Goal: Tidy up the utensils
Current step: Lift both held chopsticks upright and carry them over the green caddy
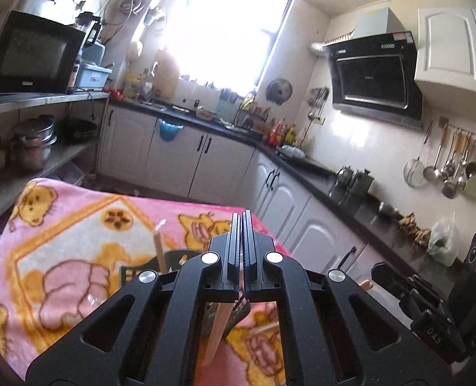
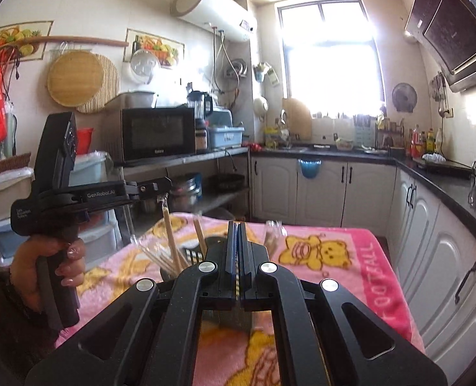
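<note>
My left gripper is shut on a wooden utensil handle that hangs down between the jaws, above the pink blanket-covered table. A dark utensil holder stands just left of it with a wrapped wooden stick upright in it. My right gripper is shut on a thin yellow-striped item, only an edge showing. Ahead of it the holder contains wooden chopsticks. The left gripper body shows at the left of the right wrist view, held by a hand.
A clear wrapper lies on the table beyond the right gripper. Kitchen counters run along the far and right walls. A shelf with a microwave stands to the left. The right gripper's body is at the left view's lower right.
</note>
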